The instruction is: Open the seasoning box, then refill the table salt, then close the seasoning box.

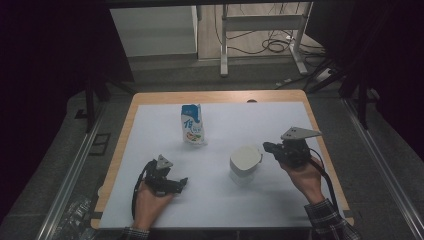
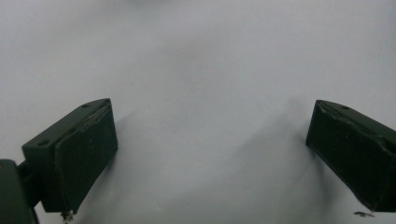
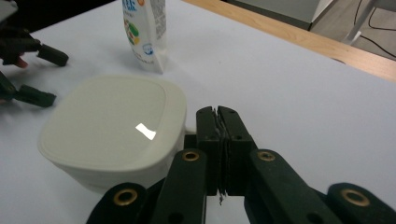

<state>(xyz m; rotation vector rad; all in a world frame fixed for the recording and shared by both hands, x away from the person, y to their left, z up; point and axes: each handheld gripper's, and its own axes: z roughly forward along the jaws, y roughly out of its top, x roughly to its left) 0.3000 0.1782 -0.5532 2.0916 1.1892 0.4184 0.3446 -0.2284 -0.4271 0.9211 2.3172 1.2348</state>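
Table scene from the high view: a cream lidded container [image 1: 245, 162] sits right of centre, just left of the right gripper [image 1: 267, 148], well apart from the left gripper [image 1: 181, 183]. Left gripper view: jaws spread wide over the bare white mat [image 2: 205, 60]. Right gripper view: jaws pressed together, holding nothing, the container [image 3: 109, 128] just beside them on their left.

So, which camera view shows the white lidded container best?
The right gripper view: the white lidded container is close there, its lid and rounded corners clear. The high view shows it small, beside the right gripper.
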